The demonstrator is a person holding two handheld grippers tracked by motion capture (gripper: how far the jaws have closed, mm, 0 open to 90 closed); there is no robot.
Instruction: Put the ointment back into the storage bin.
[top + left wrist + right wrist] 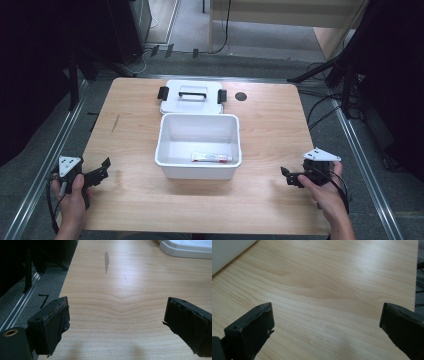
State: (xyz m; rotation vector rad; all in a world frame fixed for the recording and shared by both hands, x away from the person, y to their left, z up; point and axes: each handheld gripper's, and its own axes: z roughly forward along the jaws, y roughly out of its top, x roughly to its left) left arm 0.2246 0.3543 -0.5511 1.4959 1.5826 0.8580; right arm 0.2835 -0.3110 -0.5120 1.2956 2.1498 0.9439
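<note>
Hand-held gripper [116, 322] jaws wide apart over bare wooden table [130, 285]; white lid [187, 248] corner far right.

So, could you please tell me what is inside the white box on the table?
Inside the open white box, one small tube lies flat on the bottom by the near wall. That wall hides the strip of floor just behind it.

Wooden table [270, 125], grey floor [197, 22], dark surroundings

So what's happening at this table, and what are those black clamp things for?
A person holds the left gripper and the right gripper, both open and empty, low at the table sides. Between them sits an open white box with a small tube inside. Its lid lies behind it. Nothing is being handled.
</note>
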